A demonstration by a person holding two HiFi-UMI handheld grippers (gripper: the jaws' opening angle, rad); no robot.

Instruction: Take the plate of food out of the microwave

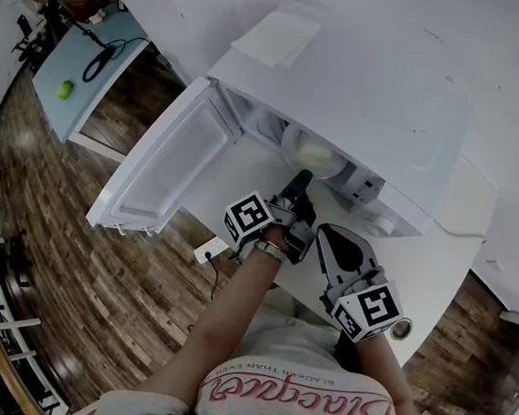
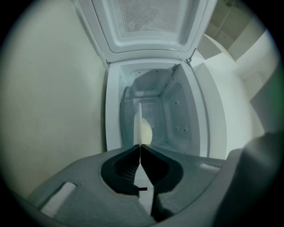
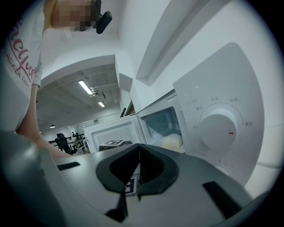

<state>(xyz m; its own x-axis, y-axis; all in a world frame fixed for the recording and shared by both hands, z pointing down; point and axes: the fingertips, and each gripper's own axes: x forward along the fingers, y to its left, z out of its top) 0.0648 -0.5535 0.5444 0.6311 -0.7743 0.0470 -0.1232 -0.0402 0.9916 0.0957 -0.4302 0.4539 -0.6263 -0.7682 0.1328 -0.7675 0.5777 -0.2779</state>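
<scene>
The left gripper (image 2: 140, 150) pinched the rim of the plate of food (image 2: 140, 124) inside the microwave (image 1: 372, 85) (right gripper (image 3: 139, 149) clenched on nothing), and so thin a one-sided hold could let it tip and spill.

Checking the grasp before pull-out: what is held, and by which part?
The left gripper grips the plate by its near rim; right gripper holds nothing.

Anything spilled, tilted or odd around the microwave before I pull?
Nothing stands out. The microwave has its door wide open, the plate sits inside with its food on it, no spill shows, and the left hand-held gripper is shut on the plate's rim. The right hand-held gripper is shut, empty, near the dial.
</scene>
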